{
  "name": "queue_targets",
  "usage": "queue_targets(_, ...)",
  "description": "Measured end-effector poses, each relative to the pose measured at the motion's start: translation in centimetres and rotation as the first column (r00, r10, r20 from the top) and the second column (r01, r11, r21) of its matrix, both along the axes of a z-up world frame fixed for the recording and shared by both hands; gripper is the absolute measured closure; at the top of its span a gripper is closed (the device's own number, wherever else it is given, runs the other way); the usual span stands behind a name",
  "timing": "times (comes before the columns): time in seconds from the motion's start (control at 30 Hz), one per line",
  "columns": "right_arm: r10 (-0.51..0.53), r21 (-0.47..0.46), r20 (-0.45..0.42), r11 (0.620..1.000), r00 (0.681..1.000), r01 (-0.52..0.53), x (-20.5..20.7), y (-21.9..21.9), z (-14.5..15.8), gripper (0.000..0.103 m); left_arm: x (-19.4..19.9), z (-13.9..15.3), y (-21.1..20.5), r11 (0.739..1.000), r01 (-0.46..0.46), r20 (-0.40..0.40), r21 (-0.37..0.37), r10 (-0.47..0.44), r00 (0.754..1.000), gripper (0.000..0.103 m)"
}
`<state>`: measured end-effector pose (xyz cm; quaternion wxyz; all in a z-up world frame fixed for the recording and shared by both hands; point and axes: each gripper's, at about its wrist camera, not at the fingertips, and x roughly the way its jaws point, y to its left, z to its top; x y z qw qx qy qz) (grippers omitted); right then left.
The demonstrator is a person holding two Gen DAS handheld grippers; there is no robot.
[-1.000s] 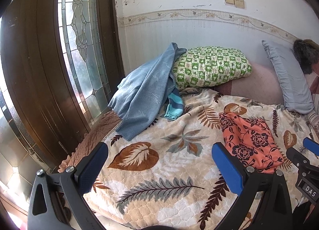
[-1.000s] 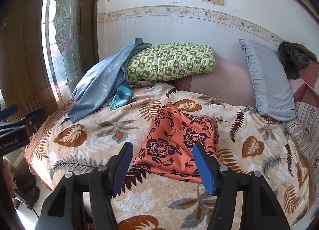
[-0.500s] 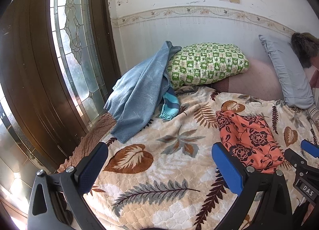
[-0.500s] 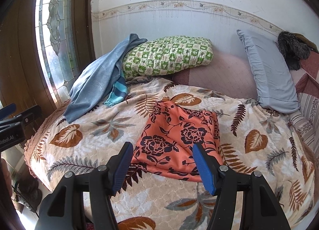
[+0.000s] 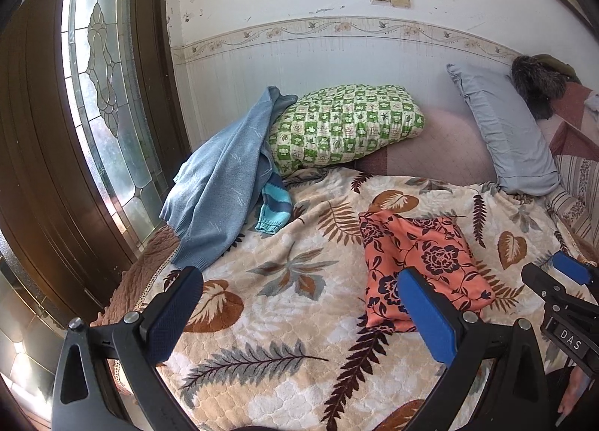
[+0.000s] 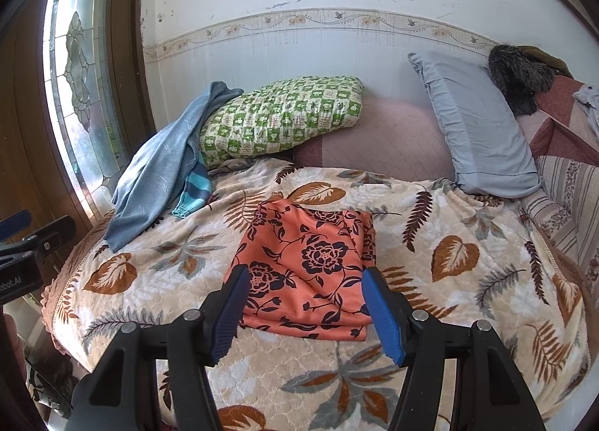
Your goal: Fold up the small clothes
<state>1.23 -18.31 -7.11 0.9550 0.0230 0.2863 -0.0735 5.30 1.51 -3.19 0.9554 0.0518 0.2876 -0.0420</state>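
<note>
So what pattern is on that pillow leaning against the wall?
The pillow has a green-and-cream check with small motifs, clearest in the right wrist view.

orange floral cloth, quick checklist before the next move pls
1. Orange floral cloth lies folded flat on the leaf-print blanket: ok.
2. Right gripper open and empty: ok.
3. Left gripper open and empty: ok.
4. Cloth clear of the blue sweater and green checked pillow: ok.
5. Next garment is the sweater, with a striped cuff showing: cannot tell if one piece.
6. Layers under the cloth's near edge aligned: cannot tell.
</note>
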Motion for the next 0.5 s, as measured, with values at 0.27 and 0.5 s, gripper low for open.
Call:
queue_targets(0.27,-0.012,-0.017,0.032,1.0,0.999,0.012,-1.0,-0.1,1.4,0.037,-1.0,1.2,-0.3,1.0,0.025,0.031,-0.014,-0.025,0.999,0.0)
queue_targets(0.5,-0.012,-0.029,0.036,0.999,0.999,0.013,-1.7,0.2,1.6,0.037,-1.6,1.6,-0.3,0.999,0.044,0.04,-0.021,-0.043,0.998,0.0)
